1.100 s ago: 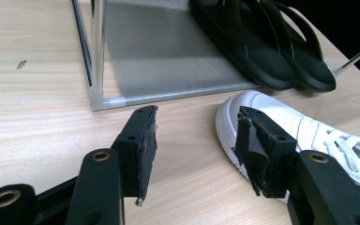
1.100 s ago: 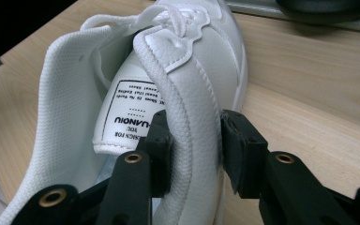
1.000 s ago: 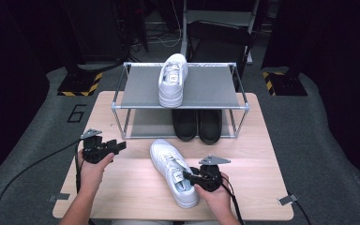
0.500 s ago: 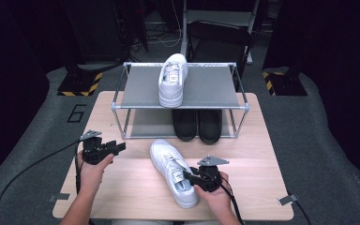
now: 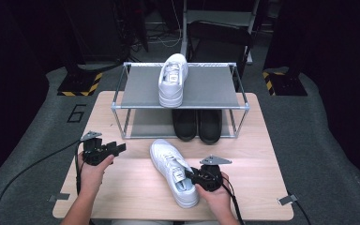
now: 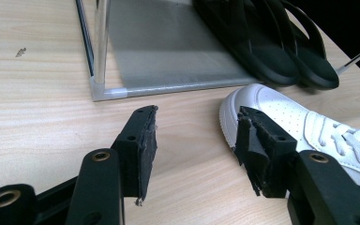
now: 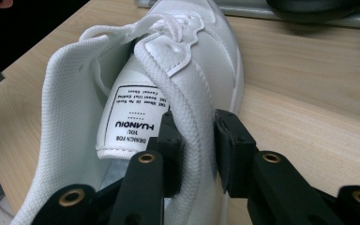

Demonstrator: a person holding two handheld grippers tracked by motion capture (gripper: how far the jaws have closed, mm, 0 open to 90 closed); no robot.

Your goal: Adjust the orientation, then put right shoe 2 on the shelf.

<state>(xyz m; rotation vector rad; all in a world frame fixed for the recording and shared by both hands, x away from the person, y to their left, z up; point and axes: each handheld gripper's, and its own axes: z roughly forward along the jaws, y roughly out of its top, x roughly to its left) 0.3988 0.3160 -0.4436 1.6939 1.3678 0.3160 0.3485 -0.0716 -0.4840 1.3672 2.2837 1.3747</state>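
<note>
Your right gripper (image 7: 197,145) has just been closing and now pinches the sneaker's (image 5: 173,171) side wall before the rack (image 5: 122,105); your left gripper (image 6: 197,140) hangs spread wide beside its toe.

The left tongs (image 5: 117,149) and the right tongs (image 5: 191,175) are matt black, blocky tools, each topped by a grey three-cornered plate. A black cable trails from each toward the near edge. Up close, each jaw is a black arm with brass-ringed screw holes, ending in a flat black pad with frayed, worn edges. The forearms are bare, no sleeves showing.
</note>
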